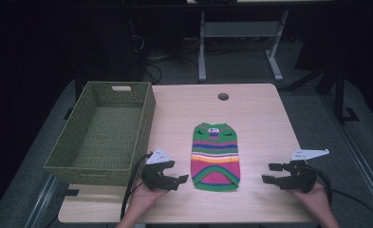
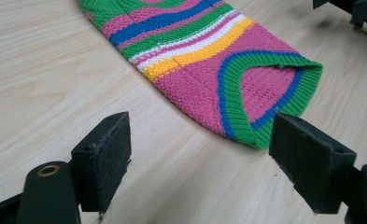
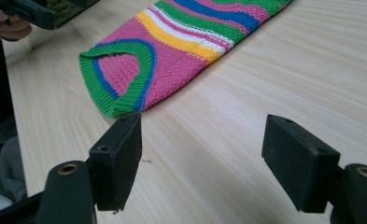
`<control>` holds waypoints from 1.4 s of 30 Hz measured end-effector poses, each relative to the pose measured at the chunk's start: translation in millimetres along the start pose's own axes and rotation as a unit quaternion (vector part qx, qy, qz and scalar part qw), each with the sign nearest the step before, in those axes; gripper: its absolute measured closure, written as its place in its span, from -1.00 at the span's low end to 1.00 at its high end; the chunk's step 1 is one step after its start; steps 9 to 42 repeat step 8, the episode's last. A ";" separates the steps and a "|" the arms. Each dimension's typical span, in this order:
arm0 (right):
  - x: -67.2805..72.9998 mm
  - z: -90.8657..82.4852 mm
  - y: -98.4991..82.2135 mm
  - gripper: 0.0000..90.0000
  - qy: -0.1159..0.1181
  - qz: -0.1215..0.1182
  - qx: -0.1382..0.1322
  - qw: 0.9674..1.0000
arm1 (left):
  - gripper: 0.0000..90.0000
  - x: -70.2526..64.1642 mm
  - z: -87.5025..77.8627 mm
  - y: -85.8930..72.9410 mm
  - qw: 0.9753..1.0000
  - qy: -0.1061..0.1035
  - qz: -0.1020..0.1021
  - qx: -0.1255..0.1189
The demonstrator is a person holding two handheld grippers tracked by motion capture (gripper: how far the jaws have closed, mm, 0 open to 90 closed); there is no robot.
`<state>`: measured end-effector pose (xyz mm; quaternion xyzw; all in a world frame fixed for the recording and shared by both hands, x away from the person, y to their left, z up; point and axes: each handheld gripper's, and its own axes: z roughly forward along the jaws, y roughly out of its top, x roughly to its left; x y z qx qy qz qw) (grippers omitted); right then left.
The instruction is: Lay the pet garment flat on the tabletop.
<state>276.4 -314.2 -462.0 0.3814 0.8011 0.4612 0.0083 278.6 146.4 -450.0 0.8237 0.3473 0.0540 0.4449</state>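
Two grippers flank the striped knit sweater (image 1: 215,157), which lies flat mid-desk (image 1: 260,114), hem toward the person. Left gripper (image 1: 180,180) and right gripper (image 1: 268,174) both hold fingers wide apart, empty, likely lining up on the hem corners. A woven basket (image 1: 65,156) waits left.

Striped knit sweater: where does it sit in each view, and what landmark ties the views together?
High view: striped knit sweater lies flat mid-table, between the left gripper and right gripper.
Left gripper view: upper centre to right, beyond the open jaws.
Right gripper view: upper left to centre, beyond the open jaws.
Shared landmark: its green-and-blue ribbed hem.
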 end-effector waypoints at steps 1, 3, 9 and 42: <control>1.4 -1.1 -1.6 -0.37 0.001 0.000 -0.002 1.000 | -0.54 -1.7 -0.7 -1.2 1.000 0.000 -0.004 -0.003; 4.4 -3.6 -4.4 -0.37 -0.005 -0.005 -0.004 1.000 | -0.54 -3.5 -2.1 -3.3 1.000 0.005 -0.001 -0.003; 5.7 -9.2 -12.6 -0.37 -0.001 0.000 -0.014 1.000 | -0.53 -10.3 -4.9 -9.5 1.000 0.005 0.009 -0.004; 5.7 -9.2 -12.6 -0.37 -0.001 0.000 -0.014 1.000 | -0.53 -10.3 -4.9 -9.5 1.000 0.005 0.009 -0.004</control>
